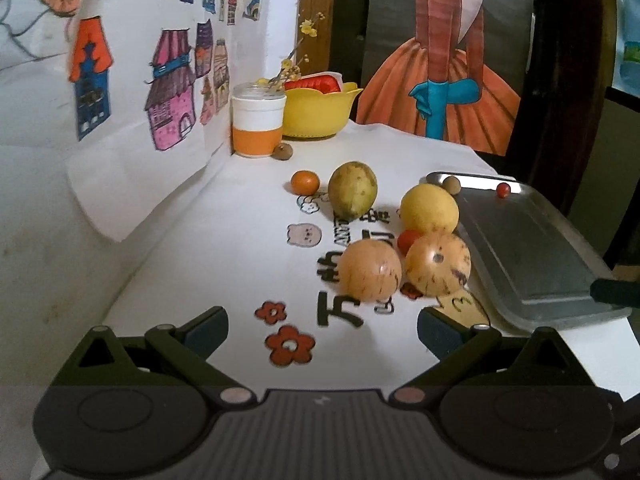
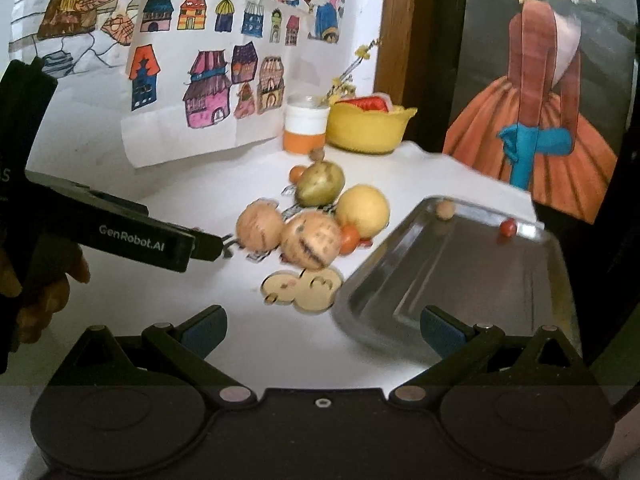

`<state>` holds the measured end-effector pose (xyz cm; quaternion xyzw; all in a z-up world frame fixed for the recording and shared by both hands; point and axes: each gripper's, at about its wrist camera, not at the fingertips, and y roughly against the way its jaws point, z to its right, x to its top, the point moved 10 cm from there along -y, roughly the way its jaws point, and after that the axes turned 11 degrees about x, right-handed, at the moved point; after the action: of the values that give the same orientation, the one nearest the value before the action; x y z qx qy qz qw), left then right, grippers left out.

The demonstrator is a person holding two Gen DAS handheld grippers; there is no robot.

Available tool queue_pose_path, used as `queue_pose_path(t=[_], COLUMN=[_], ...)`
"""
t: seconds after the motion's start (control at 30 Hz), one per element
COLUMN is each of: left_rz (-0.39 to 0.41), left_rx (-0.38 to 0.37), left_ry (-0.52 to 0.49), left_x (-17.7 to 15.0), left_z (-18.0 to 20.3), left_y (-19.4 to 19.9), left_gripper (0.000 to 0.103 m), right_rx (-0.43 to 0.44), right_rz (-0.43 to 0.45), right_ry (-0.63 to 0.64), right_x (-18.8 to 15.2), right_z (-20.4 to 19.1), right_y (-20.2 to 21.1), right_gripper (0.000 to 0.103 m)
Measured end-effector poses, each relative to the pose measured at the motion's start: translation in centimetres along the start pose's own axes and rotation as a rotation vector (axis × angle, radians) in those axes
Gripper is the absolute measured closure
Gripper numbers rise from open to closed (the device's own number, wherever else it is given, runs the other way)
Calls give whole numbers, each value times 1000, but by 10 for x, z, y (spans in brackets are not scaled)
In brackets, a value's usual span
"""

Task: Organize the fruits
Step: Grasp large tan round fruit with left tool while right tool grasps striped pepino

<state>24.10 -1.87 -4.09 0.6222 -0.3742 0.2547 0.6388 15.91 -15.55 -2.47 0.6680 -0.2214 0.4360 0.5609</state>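
Fruits cluster mid-table: two speckled peach-coloured round fruits [image 1: 370, 270] [image 1: 438, 264], a yellow one [image 1: 429, 208], a green-brown one [image 1: 353, 189], a small orange [image 1: 305, 182] and a red tomato [image 1: 409, 240]. To their right lies a metal tray [image 1: 532, 256] holding a small tan fruit [image 1: 452, 184] and a red berry [image 1: 503, 189]. My left gripper [image 1: 322, 330] is open, short of the peach-coloured fruits, nothing between its fingers. My right gripper [image 2: 323, 330] is open over the table by the tray's [image 2: 460, 276] near corner. The left gripper's finger [image 2: 200, 244] reaches toward the peach-coloured fruit [image 2: 260, 227].
A yellow bowl [image 1: 316, 114] with red contents and a white-and-orange jar [image 1: 258, 122] stand at the back by the wall, a small brown nut [image 1: 283, 151] beside the jar. Round wooden tags [image 2: 304, 288] lie before the fruits. A hand [image 2: 44, 292] holds the left gripper. The table's right edge is beyond the tray.
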Motion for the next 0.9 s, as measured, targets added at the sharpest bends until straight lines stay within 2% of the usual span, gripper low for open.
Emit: queue_pose_path(t=[0.2,0.4,0.6,0.9], left_rz=[1,-15,-44,-56], left_rx=[-18,-33,-53,-116], left_ry=[-5,0,25,85], left_x=[9,14,14,20], left_z=[8,11,11,15], left_y=[-14,-28,-41,-49], left_gripper=[0,0,1,2], right_rx=[-44,-17,-33,-35], right_rz=[-16,-54,-94,-65], right_ry=[127,173,252,288], right_x=[11,18,21,33], right_z=[4,7,7,6], right_y=[-16,-37,-57,-75], right_gripper=[1,1,1,15])
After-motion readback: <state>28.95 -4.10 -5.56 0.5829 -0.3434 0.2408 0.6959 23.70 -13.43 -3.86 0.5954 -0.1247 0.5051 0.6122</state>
